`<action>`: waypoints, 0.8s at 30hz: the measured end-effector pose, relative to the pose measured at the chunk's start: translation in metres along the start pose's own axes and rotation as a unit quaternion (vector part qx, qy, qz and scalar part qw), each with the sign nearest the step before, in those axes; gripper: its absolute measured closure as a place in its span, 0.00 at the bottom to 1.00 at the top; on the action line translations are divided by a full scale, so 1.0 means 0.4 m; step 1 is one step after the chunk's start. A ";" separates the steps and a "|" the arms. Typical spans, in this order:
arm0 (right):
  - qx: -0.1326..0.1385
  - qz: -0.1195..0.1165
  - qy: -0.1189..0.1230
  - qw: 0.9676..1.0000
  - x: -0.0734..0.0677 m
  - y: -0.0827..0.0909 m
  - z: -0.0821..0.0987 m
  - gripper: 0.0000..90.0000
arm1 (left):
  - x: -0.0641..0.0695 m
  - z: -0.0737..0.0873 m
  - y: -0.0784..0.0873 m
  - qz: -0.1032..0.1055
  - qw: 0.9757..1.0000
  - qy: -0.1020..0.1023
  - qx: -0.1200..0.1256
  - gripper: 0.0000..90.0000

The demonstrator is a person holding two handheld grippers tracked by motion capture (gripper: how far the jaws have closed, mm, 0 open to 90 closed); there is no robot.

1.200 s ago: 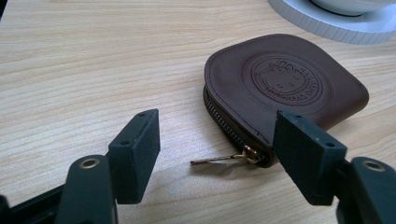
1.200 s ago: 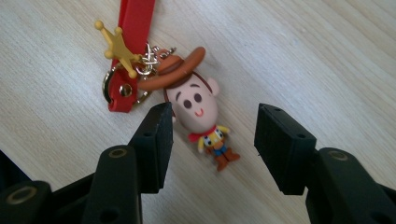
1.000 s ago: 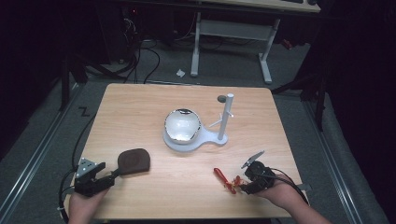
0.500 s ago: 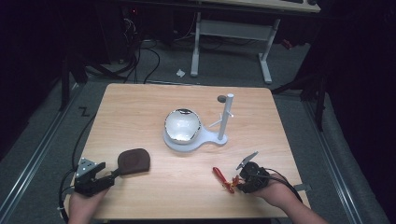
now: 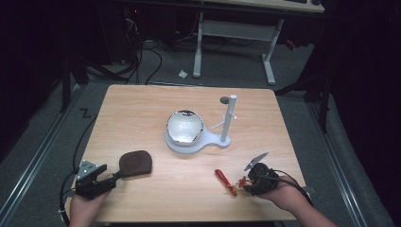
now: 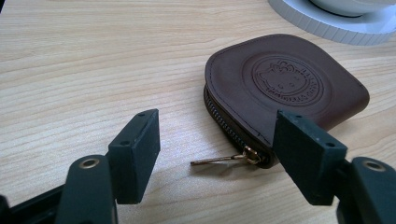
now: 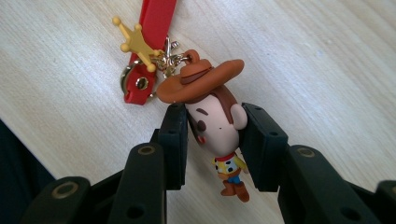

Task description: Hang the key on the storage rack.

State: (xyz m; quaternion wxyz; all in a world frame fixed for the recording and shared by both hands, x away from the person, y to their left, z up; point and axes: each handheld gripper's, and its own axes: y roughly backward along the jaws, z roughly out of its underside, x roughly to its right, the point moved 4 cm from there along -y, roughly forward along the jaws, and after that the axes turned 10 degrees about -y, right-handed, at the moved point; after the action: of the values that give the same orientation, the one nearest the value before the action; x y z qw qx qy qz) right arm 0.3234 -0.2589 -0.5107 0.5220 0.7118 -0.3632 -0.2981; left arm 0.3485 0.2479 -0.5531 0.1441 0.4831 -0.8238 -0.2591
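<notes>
A person is sitting at a wooden counter (image 5: 142, 109), holding a gripper in each hand. The right gripper (image 7: 212, 140) has just been closing its fingers and is now gripping the head of a small cowboy figure keychain (image 7: 215, 121). The keychain's long axis is running away from the fingers: boots nearest the gripper, then the hat, a gold star charm (image 7: 135, 42) and a red strap (image 7: 152, 28) lying flat on the counter beyond. The left gripper (image 6: 217, 154) is resting with its fingers open and empty, a brown zipped leather pouch (image 6: 285, 84) lying just ahead and toward its right finger, the zip pull (image 6: 224, 158) pointing into the gap. Count: one keychain, one pouch, one white stand (image 5: 222, 137) holding one round mirror (image 5: 184, 126).
</notes>
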 end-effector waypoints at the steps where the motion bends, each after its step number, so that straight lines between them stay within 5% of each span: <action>1: 0.001 0.000 0.000 1.000 0.001 0.007 0.000 0.71 | -0.001 -0.001 -0.001 -0.001 1.000 -0.003 0.002 0.36; 24: 0.017 0.033 -0.023 0.999 0.033 0.136 -0.012 0.71 | 0.000 0.000 0.000 0.001 1.000 0.000 0.000 0.36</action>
State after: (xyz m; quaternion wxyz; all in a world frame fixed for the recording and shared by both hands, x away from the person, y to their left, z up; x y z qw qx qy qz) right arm 0.3233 -0.2776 -0.4577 0.5111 0.7013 -0.4030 -0.2909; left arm 0.3484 0.2478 -0.5531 0.1443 0.4821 -0.8245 -0.2588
